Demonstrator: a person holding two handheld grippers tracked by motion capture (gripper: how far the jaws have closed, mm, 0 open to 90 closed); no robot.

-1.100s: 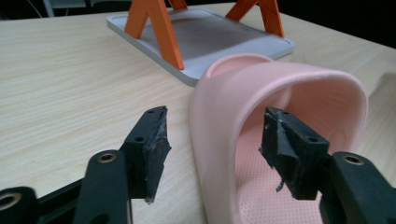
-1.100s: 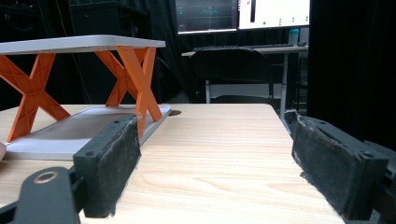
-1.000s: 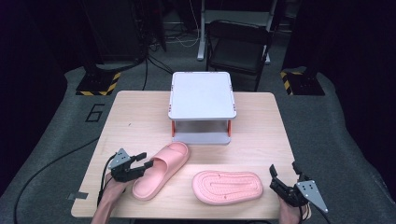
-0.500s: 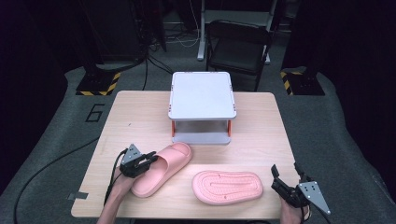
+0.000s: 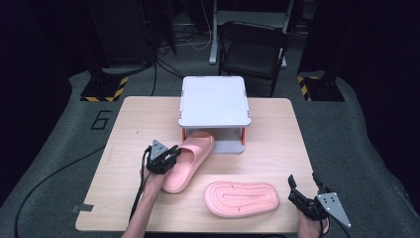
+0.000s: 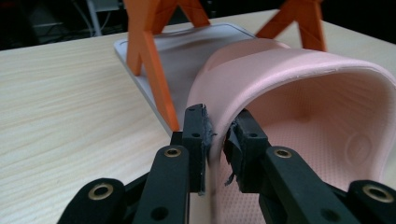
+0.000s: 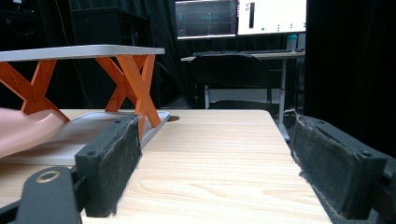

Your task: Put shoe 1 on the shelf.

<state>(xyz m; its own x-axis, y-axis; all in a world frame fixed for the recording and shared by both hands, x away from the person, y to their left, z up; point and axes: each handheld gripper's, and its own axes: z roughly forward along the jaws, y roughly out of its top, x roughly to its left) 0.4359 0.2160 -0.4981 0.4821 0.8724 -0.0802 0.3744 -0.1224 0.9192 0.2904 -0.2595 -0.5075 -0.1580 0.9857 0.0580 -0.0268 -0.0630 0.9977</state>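
Left tongs [image 5: 171, 159] pinch the strap of a pink slide sandal [image 5: 190, 159] — its toe under the small rack [image 5: 214, 100] on the bench [image 5: 124, 148]. Right tongs [image 5: 306, 189] spread, holding nothing — near the upturned second sandal [image 5: 241, 198].

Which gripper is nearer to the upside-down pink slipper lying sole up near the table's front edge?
Right. The right gripper sits just off the sole-up slipper, jaws open, not touching. The left gripper is farther, clamped on the strap of the other slipper.

Pink slipper [image 5: 189, 159], toe under shelf [image 5: 214, 101]
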